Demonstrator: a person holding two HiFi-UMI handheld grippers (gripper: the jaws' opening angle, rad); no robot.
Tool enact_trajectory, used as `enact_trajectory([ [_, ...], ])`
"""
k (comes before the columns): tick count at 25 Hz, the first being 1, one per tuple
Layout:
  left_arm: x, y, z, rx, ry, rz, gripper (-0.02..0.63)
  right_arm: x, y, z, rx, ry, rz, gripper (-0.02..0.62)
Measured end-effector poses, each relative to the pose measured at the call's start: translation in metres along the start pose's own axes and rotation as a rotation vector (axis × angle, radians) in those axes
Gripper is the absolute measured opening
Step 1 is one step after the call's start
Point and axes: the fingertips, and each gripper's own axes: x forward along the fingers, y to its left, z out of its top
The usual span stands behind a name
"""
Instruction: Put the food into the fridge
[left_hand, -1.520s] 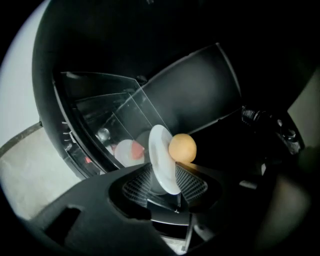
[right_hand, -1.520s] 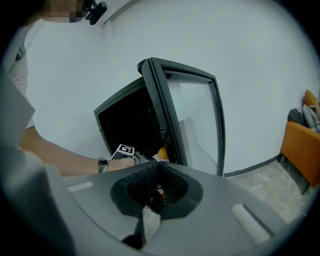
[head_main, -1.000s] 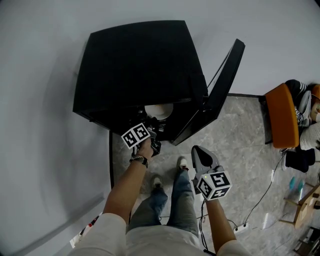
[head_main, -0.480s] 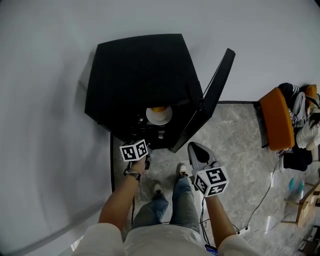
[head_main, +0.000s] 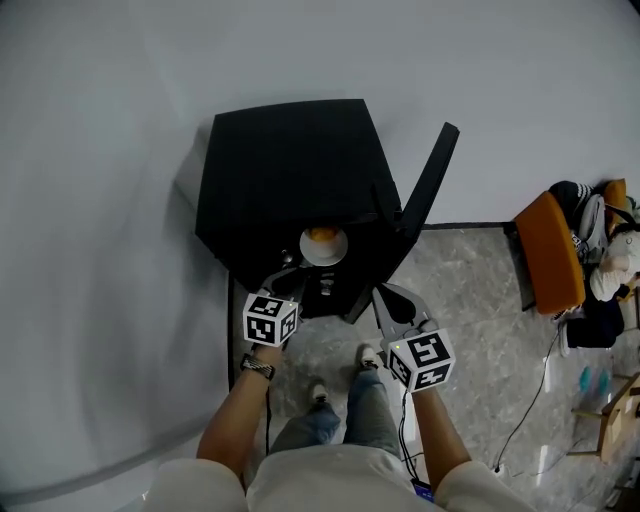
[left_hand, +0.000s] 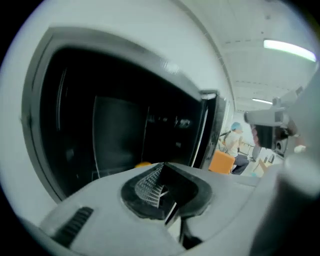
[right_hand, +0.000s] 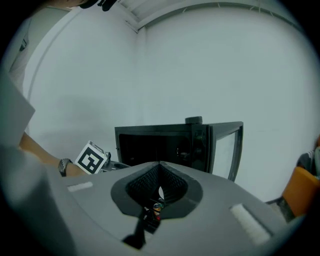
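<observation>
We read this as the tail end of the placing step. The food (head_main: 322, 235), an orange item on a white plate (head_main: 324, 248), sits on a shelf just inside the black fridge (head_main: 290, 170), near the front edge of the opening, and neither tool touches it. The left gripper (head_main: 288, 290) hangs just in front of the opening and below the plate, clear of it. In its own view the jaws are pressed together with nothing between them, and a sliver of the orange food shows beyond their tips in the dark interior. The right gripper (head_main: 385, 300) is held beside it, further out from the cabinet, and its jaws also look closed and empty. Its view looks across at the open fridge from a little way off. The fridge door (head_main: 425, 185) stands wide open on the right side, swung out over the grey floor (head_main: 480, 270). We judge the food delivered, so what remains is shutting the door. That calls for one of the tools, most likely the right one since it is nearer, to get behind the door's free edge and push it round. The left one must stay out of the closing gap, and the plate must sit far enough in for the door to seal.
</observation>
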Motion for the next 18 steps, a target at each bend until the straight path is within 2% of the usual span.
enact_trajectory([
  [7, -0.045, -0.028, 0.052, 0.106, -0.114, 0.003, 0.000, -0.010, 0.006, 0.029, -0.048, -0.032, 0.016, 0.008],
  [12, -0.076, -0.054, 0.081, 0.178, -0.166, -0.018, 0.002, -0.023, 0.012, 0.049, -0.085, -0.040, 0.033, 0.006],
  [18, -0.105, -0.074, 0.133, 0.326, -0.226, -0.044, 0.002, -0.030, 0.029, 0.078, -0.175, -0.061, 0.077, 0.006],
])
